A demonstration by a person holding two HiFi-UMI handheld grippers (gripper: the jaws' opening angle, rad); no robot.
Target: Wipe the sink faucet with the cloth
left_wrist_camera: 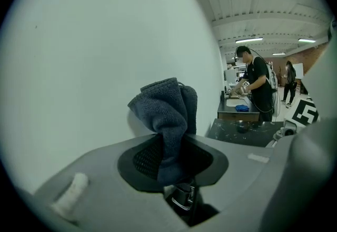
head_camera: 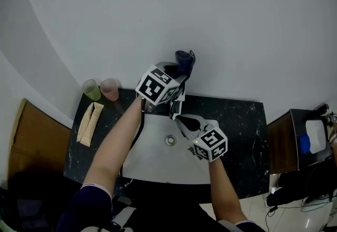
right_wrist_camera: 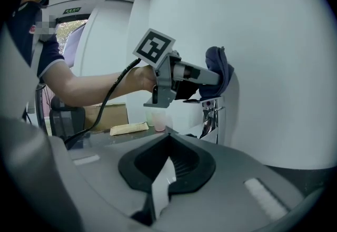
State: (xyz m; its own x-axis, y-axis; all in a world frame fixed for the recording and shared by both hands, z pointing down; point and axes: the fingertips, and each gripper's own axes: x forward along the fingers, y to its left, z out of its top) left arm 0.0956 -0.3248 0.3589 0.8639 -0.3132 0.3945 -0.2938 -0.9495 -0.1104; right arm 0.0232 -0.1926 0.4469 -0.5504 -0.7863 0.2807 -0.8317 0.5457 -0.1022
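A dark blue cloth is bunched between the jaws of my left gripper, which is shut on it. The gripper holds it just above the chrome faucet, close to the white wall. In the head view the left gripper covers most of the faucet. My right gripper hovers over the white sink basin, pointing toward the faucet. Its jaws are shut with nothing between them.
A green cup, a pink cup and a beige packet sit on the black marble counter at the left. The drain lies mid-basin. A brown cabinet stands at the left.
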